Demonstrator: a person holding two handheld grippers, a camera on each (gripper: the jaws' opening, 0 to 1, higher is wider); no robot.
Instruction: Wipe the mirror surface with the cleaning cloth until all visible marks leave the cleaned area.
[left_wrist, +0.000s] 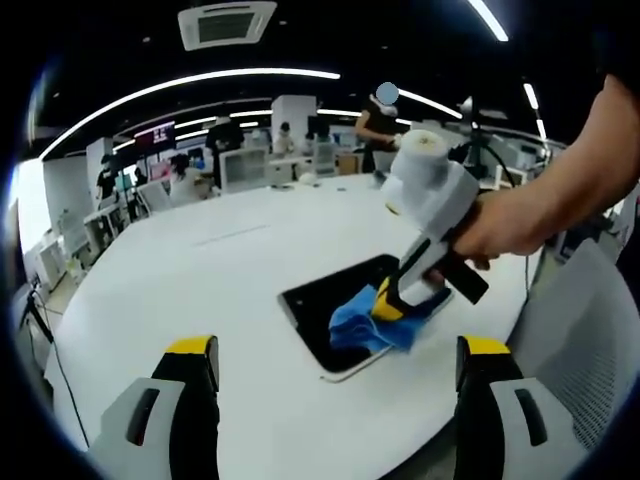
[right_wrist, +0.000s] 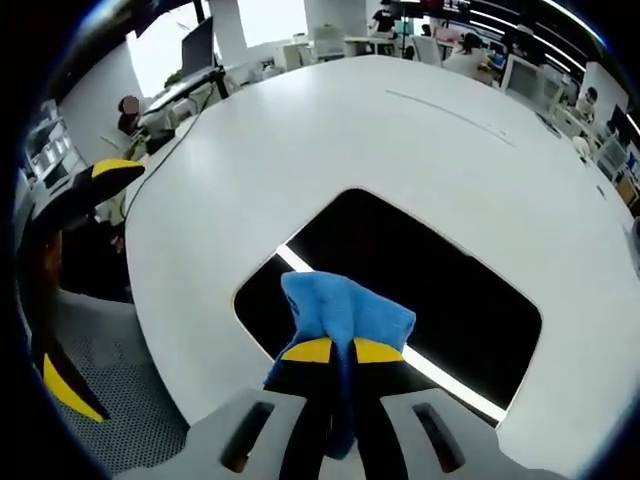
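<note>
Wipe in progress, finish not confirmed.
Right claw (right_wrist: 332, 350) pinches the crumpled blue cleaning cloth (right_wrist: 345, 310) onto the dark rectangular mirror (right_wrist: 440, 290), frame centre, on the white round surface (right_wrist: 330, 140); left claw (left_wrist: 338, 360) gapes empty; marks unreadable.

Left gripper (left_wrist: 335, 360) jaws spread wide; right gripper (right_wrist: 342, 350) jaws pinched together
</note>
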